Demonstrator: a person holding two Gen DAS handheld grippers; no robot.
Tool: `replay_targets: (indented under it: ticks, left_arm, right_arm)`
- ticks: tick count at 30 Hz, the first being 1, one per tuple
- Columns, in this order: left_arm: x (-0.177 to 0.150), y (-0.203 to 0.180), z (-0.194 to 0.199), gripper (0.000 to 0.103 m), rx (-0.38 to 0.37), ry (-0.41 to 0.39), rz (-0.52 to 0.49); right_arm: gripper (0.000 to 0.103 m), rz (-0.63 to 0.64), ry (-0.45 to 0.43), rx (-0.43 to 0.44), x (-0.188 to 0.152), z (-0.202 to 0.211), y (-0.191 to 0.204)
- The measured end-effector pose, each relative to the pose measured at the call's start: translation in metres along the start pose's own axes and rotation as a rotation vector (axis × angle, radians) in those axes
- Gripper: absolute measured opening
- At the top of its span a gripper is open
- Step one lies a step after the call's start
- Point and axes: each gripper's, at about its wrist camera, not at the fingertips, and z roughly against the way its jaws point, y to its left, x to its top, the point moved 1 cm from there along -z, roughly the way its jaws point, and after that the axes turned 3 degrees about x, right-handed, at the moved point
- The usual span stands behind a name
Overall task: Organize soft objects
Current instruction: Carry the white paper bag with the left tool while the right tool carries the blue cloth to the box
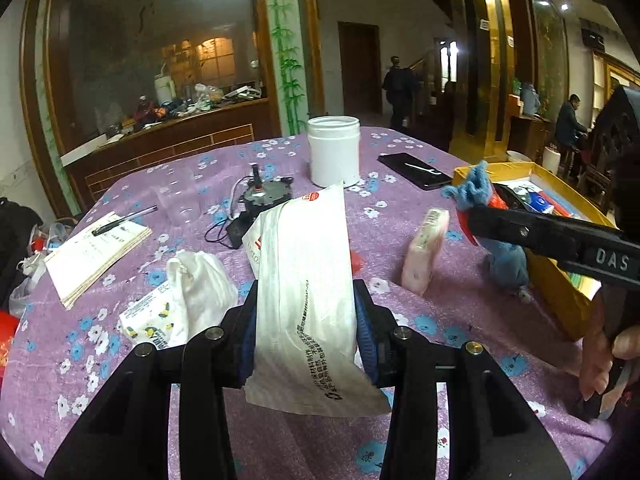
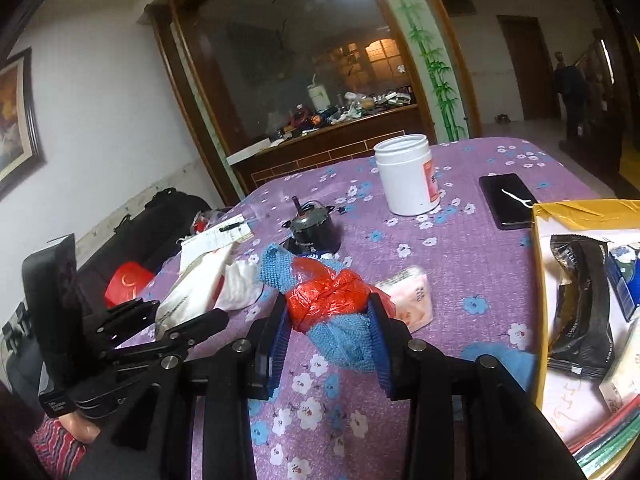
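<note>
Jaws: both pairs closed on cargo, 1 soft item each, nothing slipping that I can see.
Left gripper [image 1: 306, 316]: clamped on the white packet [image 1: 304, 292], a flat printed sachet standing up between the blue pads [image 1: 366, 344], its top leaning toward 1 o'clock.
Packet handling: looks light and floppy with a slick wrapper; the hold sits about mid-length, so the free ends can flap. Gentle squeeze, slow swing, I'd say.
Loose on the cloth, left side: white crumpled cloth [image 1: 200, 292] at 9 o'clock of the left gripper, lying on a lemon-print tissue pack [image 1: 146, 326].
Centre: pink tissue pack [image 1: 426, 256] at 2 o'clock of the left gripper, standing on edge on the purple floral tablecloth [image 1: 400, 380]; soft and squashy, best pinched across its broad faces.
Right gripper [image 2: 330, 334]: squeezing a blue knitted cloth [image 2: 340, 344] with a red plastic bag [image 2: 324, 296] bunched on it, held above the table.
Bundle handling: limp, compressible, almost weightless; the plastic is slippery, so grip the knit.
Yellow box [image 2: 538, 280]: at 3 o'clock of the right gripper, already holding packets; likely the drop spot.
</note>
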Motion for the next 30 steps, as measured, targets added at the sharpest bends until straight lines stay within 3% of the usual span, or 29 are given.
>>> replay_targets:
  ticks: [10, 18, 25, 30]
  left_arm:
    - [-0.003, -0.007, -0.001, 0.039, -0.004, 0.006, -0.026]
    - [0.011, -0.014, 0.003, 0.039, -0.065, 0.037, 0.001]
    - [0.043, -0.070, 0.017, 0.039, -0.159, -0.007, -0.088]
    - [0.063, -0.122, 0.013, 0.039, -0.251, 0.007, -0.142]
  right_arm:
    - [0.038, -0.027, -0.023, 0.004, 0.002, 0.007, -0.004]
    - [0.038, -0.082, -0.051, 0.012, 0.006, 0.015, -0.014]
    - [0.038, -0.159, -0.075, -0.017, 0.019, 0.038, -0.030]
    - [0.038, -0.227, -0.083, -0.058, 0.034, 0.073, -0.058]
